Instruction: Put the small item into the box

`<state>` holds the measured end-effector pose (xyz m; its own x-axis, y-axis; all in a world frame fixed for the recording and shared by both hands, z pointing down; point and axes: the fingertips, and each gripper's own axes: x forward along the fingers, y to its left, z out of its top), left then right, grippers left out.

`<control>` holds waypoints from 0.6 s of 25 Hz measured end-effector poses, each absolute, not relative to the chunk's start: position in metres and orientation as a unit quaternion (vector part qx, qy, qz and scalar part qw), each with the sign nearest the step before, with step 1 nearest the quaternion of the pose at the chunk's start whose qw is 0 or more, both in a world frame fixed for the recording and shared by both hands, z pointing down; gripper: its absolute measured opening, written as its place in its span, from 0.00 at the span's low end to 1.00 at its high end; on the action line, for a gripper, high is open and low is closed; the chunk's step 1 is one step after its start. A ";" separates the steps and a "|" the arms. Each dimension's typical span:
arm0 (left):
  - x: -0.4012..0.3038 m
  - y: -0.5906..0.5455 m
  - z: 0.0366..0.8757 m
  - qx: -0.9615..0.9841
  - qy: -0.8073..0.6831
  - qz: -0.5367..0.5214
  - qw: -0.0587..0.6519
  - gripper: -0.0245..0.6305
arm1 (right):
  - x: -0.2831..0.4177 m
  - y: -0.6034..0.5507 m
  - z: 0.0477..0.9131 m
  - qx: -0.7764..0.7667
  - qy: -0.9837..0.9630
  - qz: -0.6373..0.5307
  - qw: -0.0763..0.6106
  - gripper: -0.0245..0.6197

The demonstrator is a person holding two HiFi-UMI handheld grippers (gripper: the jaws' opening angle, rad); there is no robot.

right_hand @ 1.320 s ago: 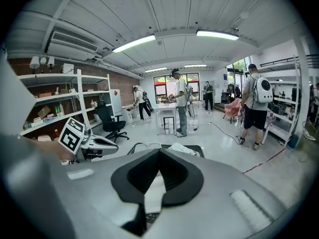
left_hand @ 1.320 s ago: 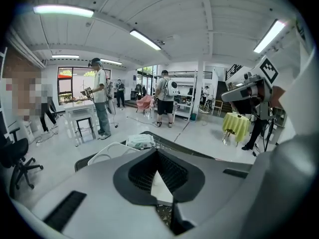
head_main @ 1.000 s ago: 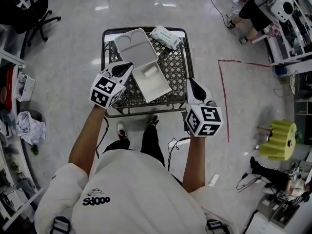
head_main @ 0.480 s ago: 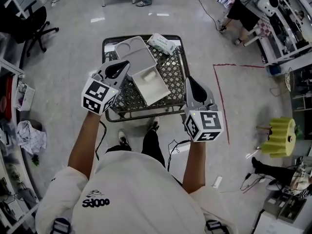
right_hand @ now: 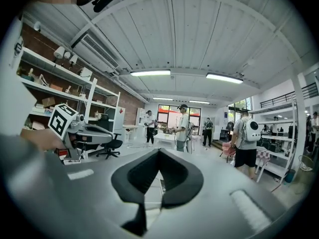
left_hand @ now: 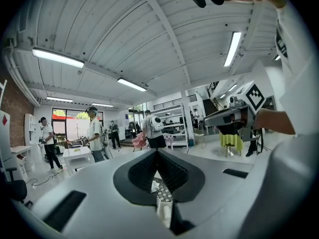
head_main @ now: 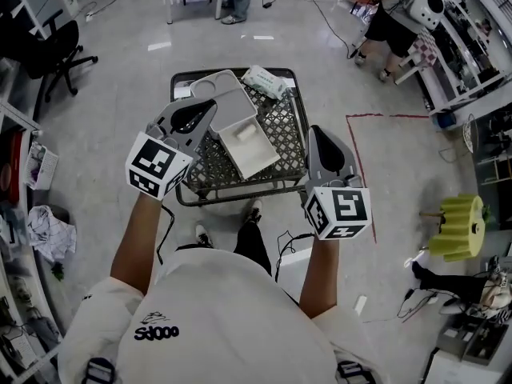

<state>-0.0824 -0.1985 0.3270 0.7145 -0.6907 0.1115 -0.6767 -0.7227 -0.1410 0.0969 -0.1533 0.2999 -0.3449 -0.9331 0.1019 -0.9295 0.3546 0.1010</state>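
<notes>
Two pairs of fingers, and both are closed tip to tip with nothing caught between them: in the left gripper view the left gripper shows its dark ribbed pads meeting at a point; the right gripper looks the same in its own view. Both cameras are tilted up into the room, so I mostly get ceiling lights and standing people; each view also catches the other gripper off to one side.

From the head view, I see both grippers held up in front of me over the near edge of the lattice table; the left one is at the near left corner, and its tip overlaps the lid in the picture; the right one is at the near right edge.

The white box lies open and tilted in the middle of the table, and it looks empty; the lid, which has moulded compartments, adjoins it on the far left side. The small packet, white with green print, lies at the far right corner, outside the box and just beside the lid.

On the floor to the right are a red tape line and a yellow thing; a black chair stands far left.
</notes>
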 end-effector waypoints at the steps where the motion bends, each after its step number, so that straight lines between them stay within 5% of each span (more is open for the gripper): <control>1: -0.082 -0.195 0.322 -0.926 0.367 -0.076 0.048 0.05 | 0.096 -0.151 0.297 0.568 -0.820 -0.016 0.069 0.05; 15: -0.073 -0.165 0.312 -0.930 0.350 -0.081 0.076 0.05 | 0.085 -0.122 0.293 0.554 -0.824 -0.048 0.106 0.05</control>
